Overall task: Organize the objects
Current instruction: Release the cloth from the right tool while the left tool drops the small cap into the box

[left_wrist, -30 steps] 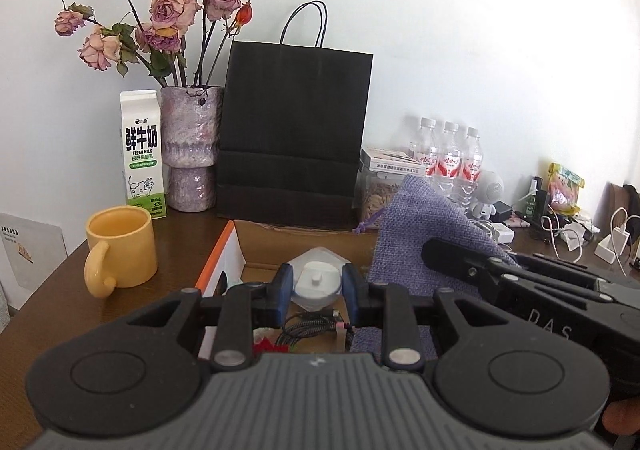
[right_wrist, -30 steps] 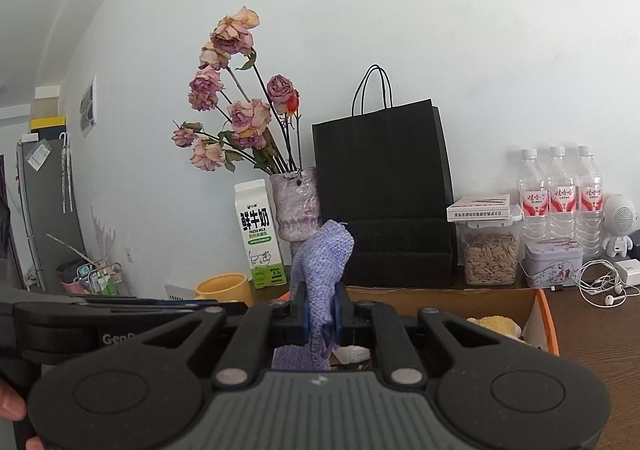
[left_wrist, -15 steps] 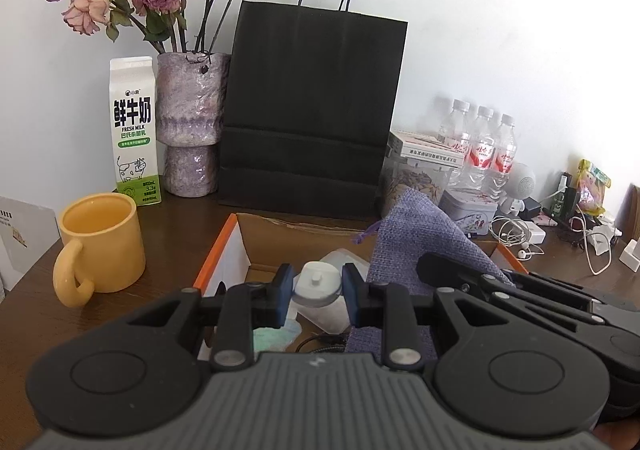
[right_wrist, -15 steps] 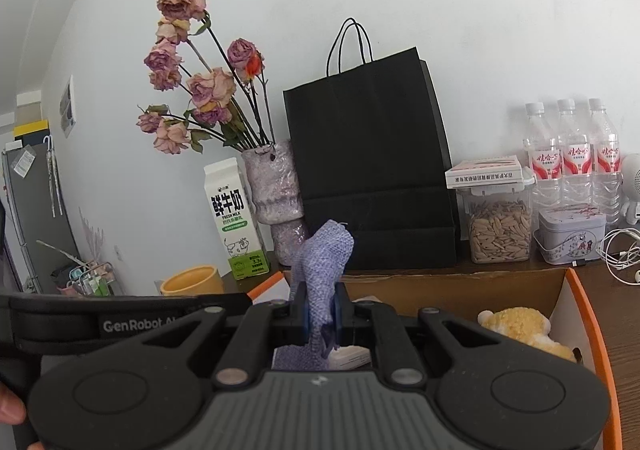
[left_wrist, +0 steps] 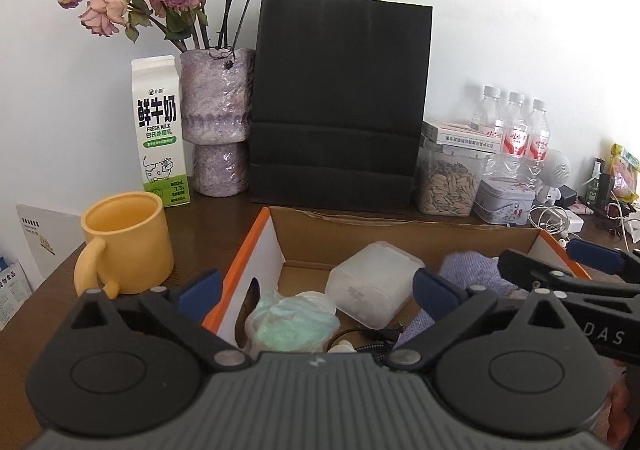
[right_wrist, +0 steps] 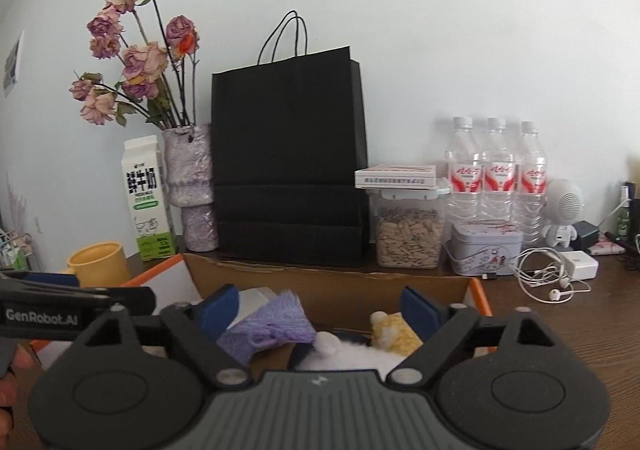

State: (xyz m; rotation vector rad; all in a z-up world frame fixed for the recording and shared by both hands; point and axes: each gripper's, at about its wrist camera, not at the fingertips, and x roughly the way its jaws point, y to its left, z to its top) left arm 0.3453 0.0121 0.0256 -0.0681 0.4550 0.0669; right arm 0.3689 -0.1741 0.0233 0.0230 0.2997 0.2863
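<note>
Purple pouch (right_wrist: 267,326) in cardboard box (right_wrist: 328,282) | both claws spread, empty

You see a dark wooden desk (right_wrist: 580,330). On it stand a cardboard box (left_wrist: 400,238), a yellow mug (left_wrist: 124,242), a milk carton (left_wrist: 160,130), a purple vase (left_wrist: 218,122), a black paper bag (left_wrist: 340,102), a seed jar (right_wrist: 408,234), a tin (right_wrist: 486,250) and three water bottles (right_wrist: 496,174).

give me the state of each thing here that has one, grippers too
left gripper: open, holding nothing
right gripper: open, holding nothing
purple pouch: released, lying in the box
cardboard box: open, holding items
yellow mug: upright, looks empty
milk carton: upright, closed
black paper bag: standing upright
seed jar: lidded, nearly full
water bottles: upright, capped
</note>
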